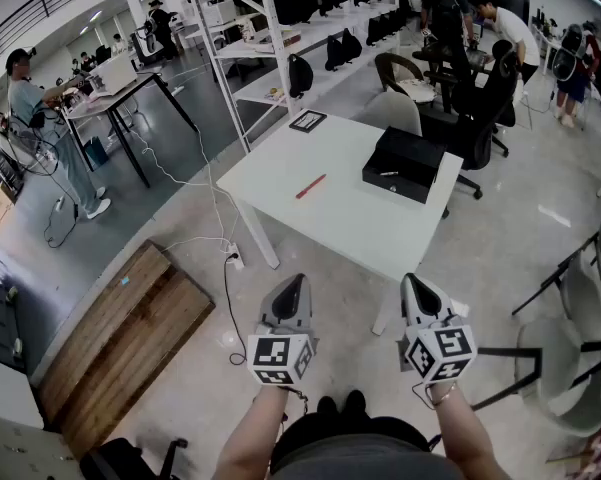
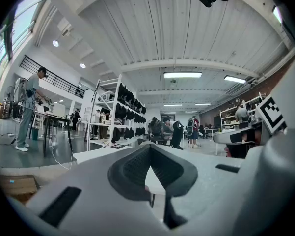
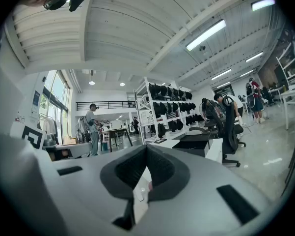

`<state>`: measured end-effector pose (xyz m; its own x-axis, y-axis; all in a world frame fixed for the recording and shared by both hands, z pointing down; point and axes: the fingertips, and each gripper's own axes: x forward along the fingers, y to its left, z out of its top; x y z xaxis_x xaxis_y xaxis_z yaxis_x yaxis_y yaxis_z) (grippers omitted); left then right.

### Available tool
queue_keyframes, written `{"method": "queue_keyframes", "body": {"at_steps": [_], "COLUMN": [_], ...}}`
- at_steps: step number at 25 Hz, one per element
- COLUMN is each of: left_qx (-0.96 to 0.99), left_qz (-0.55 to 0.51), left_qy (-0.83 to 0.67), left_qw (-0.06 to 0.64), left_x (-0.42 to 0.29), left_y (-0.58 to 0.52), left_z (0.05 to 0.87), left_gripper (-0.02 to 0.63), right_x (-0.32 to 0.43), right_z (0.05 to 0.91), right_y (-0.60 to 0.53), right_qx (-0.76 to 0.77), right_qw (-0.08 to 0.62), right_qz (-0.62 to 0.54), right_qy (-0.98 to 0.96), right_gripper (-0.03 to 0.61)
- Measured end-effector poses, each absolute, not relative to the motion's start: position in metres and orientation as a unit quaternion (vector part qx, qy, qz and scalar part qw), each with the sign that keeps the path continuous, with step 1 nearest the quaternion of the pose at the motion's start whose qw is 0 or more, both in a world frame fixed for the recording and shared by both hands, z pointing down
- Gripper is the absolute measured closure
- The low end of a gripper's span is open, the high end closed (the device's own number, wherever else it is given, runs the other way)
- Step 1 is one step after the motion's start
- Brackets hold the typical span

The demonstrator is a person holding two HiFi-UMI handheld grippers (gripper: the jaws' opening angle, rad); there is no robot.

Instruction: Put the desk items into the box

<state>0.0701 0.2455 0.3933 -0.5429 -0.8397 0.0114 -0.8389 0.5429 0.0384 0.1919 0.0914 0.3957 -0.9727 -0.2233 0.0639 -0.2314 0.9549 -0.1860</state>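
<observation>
Both forearms stick straight out from the body, side by side with a gap between them. The left gripper (image 1: 291,288) and right gripper (image 1: 413,288) are held level, noses aimed at the table (image 1: 330,223). Both have their jaws pressed together with nothing in them, and the pads meet in a tight V in each gripper view. They hang over bare floor, short of the table's near edge and not touching anything. On the floor to the left there's a wooden board (image 1: 120,338), with a cable (image 1: 227,298) snaking from the table leg toward it. On the right some chairs (image 1: 580,348) crowd in, so that side is tighter. The white table sits corner-on, and the near part of its top is clear. A red pen (image 1: 311,186) lies by itself around the middle, well away from any edge. The black box (image 1: 404,164) sits by the right edge, well apart from the pen. A black-framed card (image 1: 307,121) lies at the far corner. Past the box an office chair (image 1: 485,103) is parked right up against the table. Shelves (image 1: 280,28) run along behind, and there are people (image 1: 40,118) at desks further back.
</observation>
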Motion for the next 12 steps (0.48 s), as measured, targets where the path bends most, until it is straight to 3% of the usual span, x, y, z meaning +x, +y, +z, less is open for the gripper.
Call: {"method": "queue_keyframes", "body": {"at_steps": [12], "left_qx": [0.476], "left_qz": [-0.019], "left_qy": [-0.879], "left_qw": [0.008], "left_x": [0.061], "left_y": [0.231], "left_z": [0.393], "left_gripper": [0.609], "right_x": [0.183], "right_z": [0.395], "right_y": [0.079], "right_qx": [0.115], "right_qw": [0.012], "right_qz": [0.104], "right_qy": [-0.988], "right_gripper": [0.574]}}
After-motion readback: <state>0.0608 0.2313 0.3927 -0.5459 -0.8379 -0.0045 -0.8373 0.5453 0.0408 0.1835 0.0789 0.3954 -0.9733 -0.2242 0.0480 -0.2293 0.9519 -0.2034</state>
